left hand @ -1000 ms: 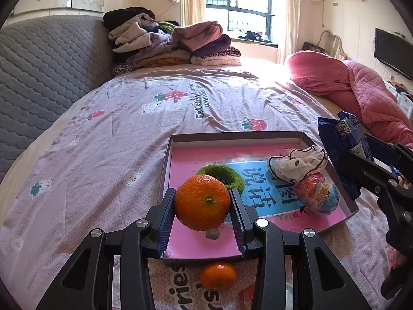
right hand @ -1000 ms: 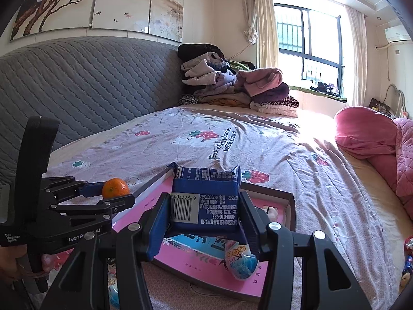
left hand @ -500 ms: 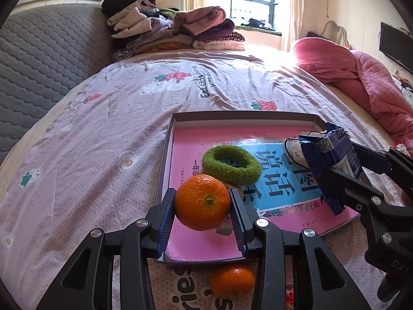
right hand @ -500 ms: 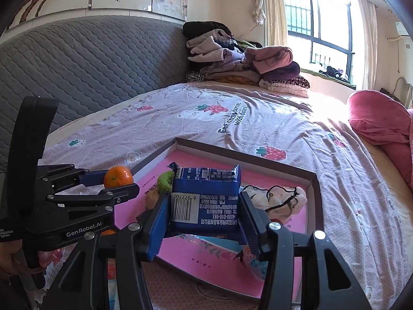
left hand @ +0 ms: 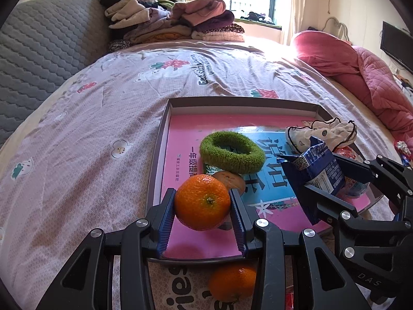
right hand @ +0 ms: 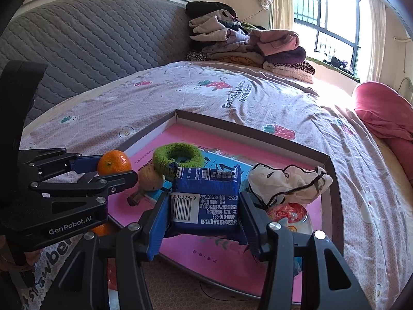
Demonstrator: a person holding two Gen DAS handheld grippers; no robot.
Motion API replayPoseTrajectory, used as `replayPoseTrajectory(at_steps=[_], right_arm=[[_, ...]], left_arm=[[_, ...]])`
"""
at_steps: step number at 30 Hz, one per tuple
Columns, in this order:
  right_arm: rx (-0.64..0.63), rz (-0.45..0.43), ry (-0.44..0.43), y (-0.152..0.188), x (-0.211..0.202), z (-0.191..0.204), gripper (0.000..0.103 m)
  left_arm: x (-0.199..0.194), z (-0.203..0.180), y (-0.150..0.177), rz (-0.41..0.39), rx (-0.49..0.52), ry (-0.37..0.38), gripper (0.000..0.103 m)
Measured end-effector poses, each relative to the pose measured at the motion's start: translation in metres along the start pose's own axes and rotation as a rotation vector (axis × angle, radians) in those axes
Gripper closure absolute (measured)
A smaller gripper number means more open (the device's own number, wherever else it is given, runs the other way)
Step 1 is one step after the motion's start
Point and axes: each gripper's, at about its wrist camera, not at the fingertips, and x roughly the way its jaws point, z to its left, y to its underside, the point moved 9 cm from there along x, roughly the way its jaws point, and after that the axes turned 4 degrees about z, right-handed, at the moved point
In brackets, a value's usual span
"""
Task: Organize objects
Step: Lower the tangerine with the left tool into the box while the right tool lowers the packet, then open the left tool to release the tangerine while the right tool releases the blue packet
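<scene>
So both hands are loaded here. The left gripper (left hand: 203, 222) has its fingers clamped on a tangerine (left hand: 202, 201), hanging over the near left corner of the shallow box tray (left hand: 232, 101) on the bed (left hand: 90, 129). The right gripper (right hand: 204, 222) has its fingers squeezed on a blue snack packet (right hand: 206, 193) over the tray's near middle.

What worries me: the tangerine is round, so if it's let go from any height it could roll into the green hair scrunchie (left hand: 232, 152) or bounce over the low rim. The soft mattress won't help either, the tray could tilt. The two grippers are also pretty near each other, so a bump is possible. There's a second tangerine (left hand: 232, 283) on the bed just outside the tray.
</scene>
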Motion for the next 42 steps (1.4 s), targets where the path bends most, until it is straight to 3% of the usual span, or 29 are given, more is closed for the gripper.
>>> replayPoseTrajectory(at_steps=[13,42], right_arm=[[0.029,0.085,0.017,0.016,0.02,-0.005,0.049],[0.076,0.09,0.006,0.012,0.014,-0.012,0.045]], left_arm=[[0.015,-0.001,0.01,0.065,-0.02,0.035,0.061],[0.01,-0.005,0.017,0.099,0.004,0.041,0.061]])
